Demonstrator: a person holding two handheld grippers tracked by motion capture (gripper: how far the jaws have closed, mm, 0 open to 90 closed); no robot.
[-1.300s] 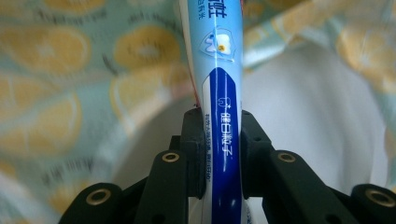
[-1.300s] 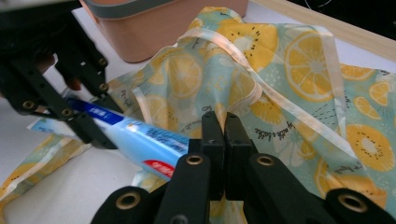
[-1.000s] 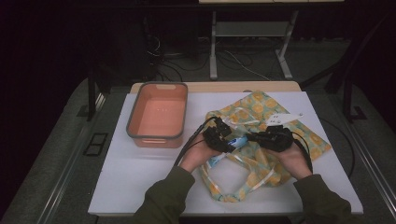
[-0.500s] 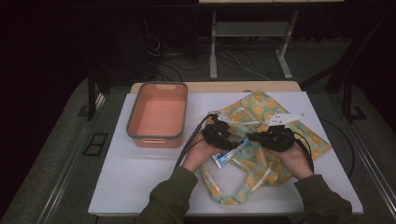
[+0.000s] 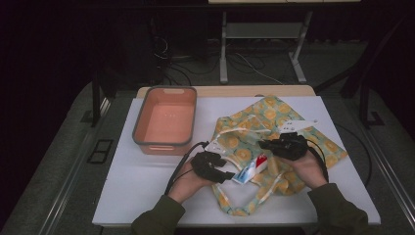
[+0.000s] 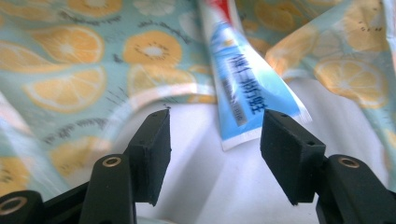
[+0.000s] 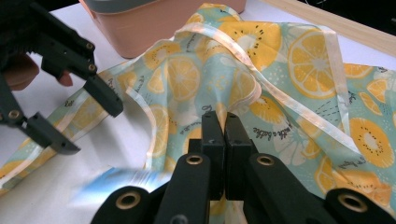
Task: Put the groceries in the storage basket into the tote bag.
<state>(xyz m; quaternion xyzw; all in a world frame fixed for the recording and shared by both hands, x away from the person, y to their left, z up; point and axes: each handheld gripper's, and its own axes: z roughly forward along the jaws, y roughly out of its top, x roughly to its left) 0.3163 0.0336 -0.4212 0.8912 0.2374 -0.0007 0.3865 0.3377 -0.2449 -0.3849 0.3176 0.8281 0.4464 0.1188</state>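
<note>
A: Describe the work surface as the high view gives it.

B: A white table point(image 5: 147, 196) stands in a dark room. A salmon-pink tub point(image 5: 165, 120) sits at its left rear, and a citrus-print cloth bag point(image 5: 266, 117) lies spread to the tub's right. A toothpaste tube point(image 5: 250, 169) lies at the bag's mouth, between the two hands.

A: Why is the left gripper point(image 5: 226, 175) placed just beside the tube?

B: Its jaws have just been opening. They now stand apart, pressing on nothing, with the tube's flat end just ahead of them. Judgement: the tube was released there, partway into the bag.

A: Does the left gripper view confirm this?

B: Yes. The pads point(image 6: 156, 149) stand clear on either side. The tube point(image 6: 243, 88) lies past them, its crimped end on bare table, its upper part running under the printed cloth point(image 6: 70, 70).

A: And the right gripper view?

B: The right gripper point(image 7: 226, 140) is clenched on a fold of the bag point(image 7: 261, 74), raising it into a ridge. Judgement: this holds the mouth lifted so the tube can slide inside. The left gripper point(image 7: 91, 119) appears there too, jaws parted.
</note>
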